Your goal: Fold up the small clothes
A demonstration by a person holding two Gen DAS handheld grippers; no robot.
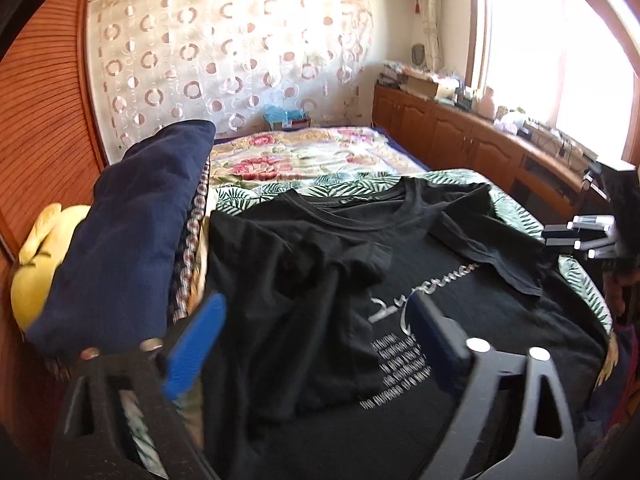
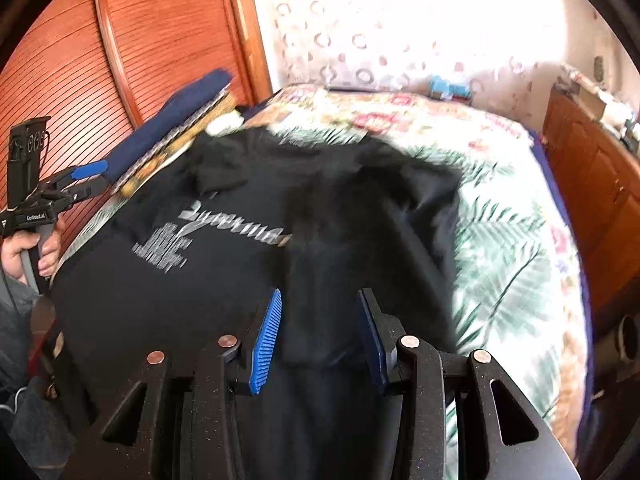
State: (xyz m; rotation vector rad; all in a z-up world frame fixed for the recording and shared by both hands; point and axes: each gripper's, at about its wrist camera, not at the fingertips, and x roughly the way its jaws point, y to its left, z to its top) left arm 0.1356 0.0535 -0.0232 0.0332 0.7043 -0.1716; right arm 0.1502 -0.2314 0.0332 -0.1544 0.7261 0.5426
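A black T-shirt (image 1: pixel 460 320) with white lettering lies face up on the bed, its collar towards the far end. Both sleeves are turned in over the chest. My left gripper (image 1: pixel 316 340) hovers over the shirt's left side, its blue pads wide apart and nothing pressed between them. It also shows at the left in the right wrist view as the left gripper (image 2: pixel 100 178), held by a hand (image 2: pixel 24 256). My right gripper (image 2: pixel 320 336) hangs over the shirt (image 2: pixel 160 300) with its pads apart. A dark fold lies beneath the gap, untouched. The right gripper (image 1: pixel 580 234) sits off the shirt's right edge.
A stack of folded clothes with a navy piece (image 1: pixel 132 232) on top stands left of the shirt, and a yellow plush toy (image 1: pixel 36 264) lies beside it. The floral bedspread (image 1: pixel 304 156) stretches beyond. Wooden cabinets (image 1: pixel 460 136) with clutter line the right wall, a slatted wardrobe (image 2: pixel 160 32) the left.
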